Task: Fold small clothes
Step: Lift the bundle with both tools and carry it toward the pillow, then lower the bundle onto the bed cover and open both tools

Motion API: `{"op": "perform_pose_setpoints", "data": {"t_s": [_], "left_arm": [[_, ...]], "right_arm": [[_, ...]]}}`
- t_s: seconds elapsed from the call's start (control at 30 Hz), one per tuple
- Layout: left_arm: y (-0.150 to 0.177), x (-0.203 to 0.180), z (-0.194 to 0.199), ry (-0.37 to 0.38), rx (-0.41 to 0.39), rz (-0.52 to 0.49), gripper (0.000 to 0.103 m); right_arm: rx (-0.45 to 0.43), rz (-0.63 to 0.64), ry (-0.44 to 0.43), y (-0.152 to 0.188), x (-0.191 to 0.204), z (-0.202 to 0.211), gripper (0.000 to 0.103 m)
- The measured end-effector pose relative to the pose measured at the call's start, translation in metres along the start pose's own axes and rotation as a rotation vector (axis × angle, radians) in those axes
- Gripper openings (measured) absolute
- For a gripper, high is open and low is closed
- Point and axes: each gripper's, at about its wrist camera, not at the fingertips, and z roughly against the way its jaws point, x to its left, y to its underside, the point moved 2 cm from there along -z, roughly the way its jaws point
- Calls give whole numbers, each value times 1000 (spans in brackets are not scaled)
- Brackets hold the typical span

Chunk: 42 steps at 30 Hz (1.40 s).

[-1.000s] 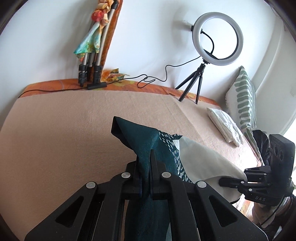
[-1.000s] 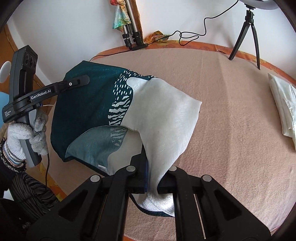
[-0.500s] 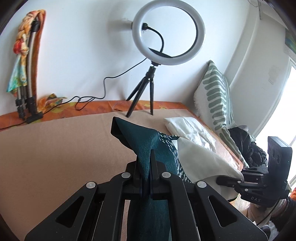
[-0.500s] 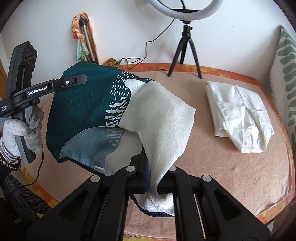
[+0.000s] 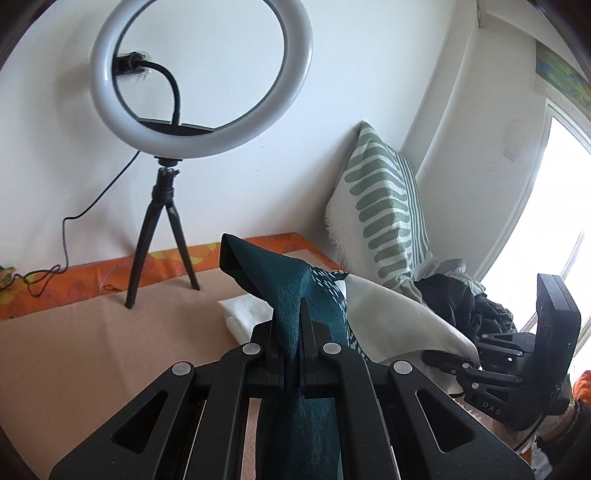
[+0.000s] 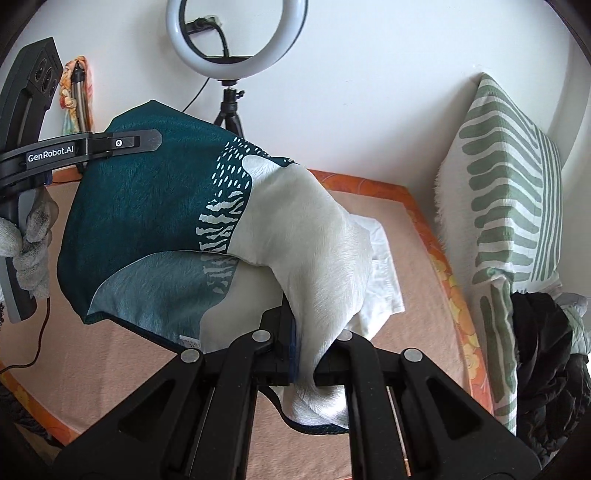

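Both grippers pinch the cloth [image 6: 155,206]: left gripper [image 5: 293,339] at 9 o'clock, right gripper [image 6: 295,332] at 6; it stretches between them.

Your frames are bright with soft daylight; the window [image 5: 569,206] at the left-wrist view's right edge is blown out to white. The ring light [image 6: 236,35] looks unlit. Shadows are faint. Fisheye bends the walls, and dark vignetting fills the corners. Focus is sharp.
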Motion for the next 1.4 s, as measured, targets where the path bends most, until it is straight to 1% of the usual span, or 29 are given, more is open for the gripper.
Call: {"op": "perform_pose_setpoints", "data": {"t_s": [0.1, 0.17, 0.3, 0.4, 0.47, 0.53, 0.57, 0.6, 0.63, 0.67, 0.7, 0.73, 0.77, 0.8, 0.83, 0.87, 0.93, 1.13, 1.23, 1.3, 1.4], "left_arm": [[-11, -10, -23, 15, -14, 0, 3], [-17, -17, -37, 21, -23, -4, 3], [-22, -25, -61, 23, -43, -6, 3], [-20, -24, -84, 23, -43, 13, 3], [-16, -22, -98, 16, -38, 19, 3], [-10, -18, -112, -9, -37, 19, 3], [-6, -14, -119, -33, -29, 25, 3], [-1, -10, -127, -57, -11, 36, 3], [5, -5, -135, -81, 26, 39, 4], [9, -1, -143, -115, 73, 42, 8], [13, 3, -150, -143, 120, 46, 11], [17, 6, -154, -155, 156, 50, 11], [20, 9, -156, -172, 173, 54, 17], [22, 12, -156, -196, 185, 57, 36], [23, 14, -154, -214, 186, 61, 45], [23, 15, -151, -221, 177, 68, 56], [22, 15, -144, -223, 153, 66, 56], [17, 5, -131, -222, 147, 2, 58], [16, -2, -118, -218, 142, -16, 63], [16, -8, -108, -224, 133, -30, 69], [17, -17, -88, -227, 119, -52, 73]], "right_arm": [[-14, 23, 68, -10, -28, -7, 6], [-23, 20, 89, -17, -45, -13, 6], [-38, 7, 105, -32, -76, -27, 6], [-42, -31, 84, -38, -99, -45, 6], [-41, -26, 87, -37, -107, -59, 6], [-36, -32, 65, -34, -115, -76, 6], [-32, -48, 26, -30, -118, -85, 6], [0, -70, -35, -24, -122, -97, 6], [46, -98, -88, -18, -125, -111, 10], [76, -128, -98, -11, -129, -122, 18], [105, -152, -70, -5, -131, -131, 35], [123, -172, -42, 1, -135, -137, 47], [123, -193, -25, 6, -138, -140, 50], [112, -216, -24, 9, -141, -140, 52], [103, -240, -28, 12, -144, -139, 56], [97, -263, -29, 13, -148, -137, 58], [78, -294, -24, 14, -153, -131, 58], [28, -319, -8, 7, -156, -112, 58], [18, -324, -1, 5, -150, -104, 58], [11, -322, 13, 4, -145, -97, 59], [-2, -317, 19, 4, -135, -83, 59]]}}
